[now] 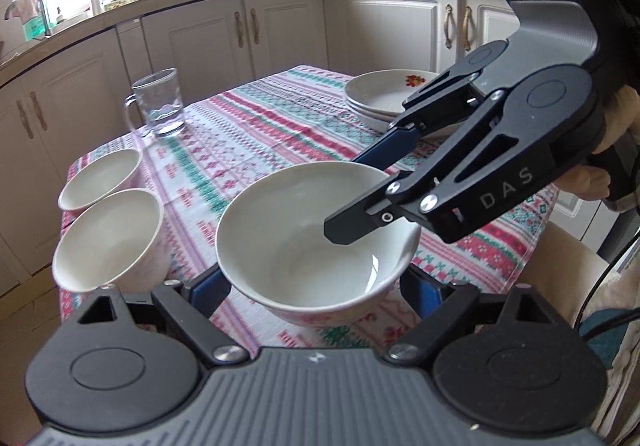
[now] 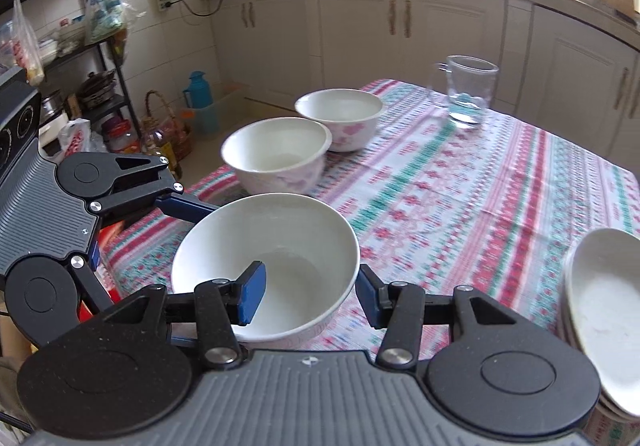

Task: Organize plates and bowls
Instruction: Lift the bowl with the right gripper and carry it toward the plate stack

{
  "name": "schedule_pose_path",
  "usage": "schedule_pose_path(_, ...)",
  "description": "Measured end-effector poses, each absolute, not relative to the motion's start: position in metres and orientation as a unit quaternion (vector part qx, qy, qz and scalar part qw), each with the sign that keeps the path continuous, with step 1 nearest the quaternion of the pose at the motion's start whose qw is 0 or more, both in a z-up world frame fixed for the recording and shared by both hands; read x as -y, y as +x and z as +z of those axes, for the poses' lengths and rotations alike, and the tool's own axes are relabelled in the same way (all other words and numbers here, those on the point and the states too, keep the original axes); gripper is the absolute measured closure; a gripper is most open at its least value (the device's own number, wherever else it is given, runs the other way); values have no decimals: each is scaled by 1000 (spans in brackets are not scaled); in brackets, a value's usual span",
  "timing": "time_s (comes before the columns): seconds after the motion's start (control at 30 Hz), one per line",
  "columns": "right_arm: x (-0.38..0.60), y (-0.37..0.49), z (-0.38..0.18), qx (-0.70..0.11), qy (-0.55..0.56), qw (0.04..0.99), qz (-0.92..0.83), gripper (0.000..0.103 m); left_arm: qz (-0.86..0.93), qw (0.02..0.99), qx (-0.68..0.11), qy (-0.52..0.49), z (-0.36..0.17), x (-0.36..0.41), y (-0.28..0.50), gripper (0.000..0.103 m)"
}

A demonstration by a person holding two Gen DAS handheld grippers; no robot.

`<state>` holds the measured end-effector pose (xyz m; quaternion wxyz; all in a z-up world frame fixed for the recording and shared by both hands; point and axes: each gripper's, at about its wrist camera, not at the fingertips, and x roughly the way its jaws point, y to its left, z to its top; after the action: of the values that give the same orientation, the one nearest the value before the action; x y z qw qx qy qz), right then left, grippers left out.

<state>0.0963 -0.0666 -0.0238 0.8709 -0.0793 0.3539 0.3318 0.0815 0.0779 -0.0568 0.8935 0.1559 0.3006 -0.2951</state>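
A white bowl (image 1: 304, 230) (image 2: 280, 242) with a pink flower print hangs just above the patterned tablecloth (image 1: 256, 118). My left gripper (image 1: 316, 290) spans it from outside, its blue pads pressed on both sides. One left finger (image 2: 188, 206) shows at the bowl's far rim. My right gripper (image 2: 310, 300) (image 1: 356, 194) is shut on the bowl's wall, one pad inside and one outside. Two more white bowls (image 1: 100, 182) (image 1: 108, 238) (image 2: 340, 114) (image 2: 276, 150) stand side by side at the table's edge. A stack of white plates (image 1: 380, 94) (image 2: 600, 306) sits on the opposite side.
A glass mug (image 1: 160, 102) (image 2: 468, 90) stands near the table's far edge. White kitchen cabinets (image 1: 280, 30) run behind the table. A metal shelf rack (image 2: 100, 78) and floor clutter lie beyond the table's side. A person's hand (image 1: 588, 182) holds the right gripper.
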Motion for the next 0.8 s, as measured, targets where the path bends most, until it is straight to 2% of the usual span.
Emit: schedule_pose_path(0.8,111,100,-34,-356,-47,890,282,47,-322,886,-303,144,-66,-45,98,12)
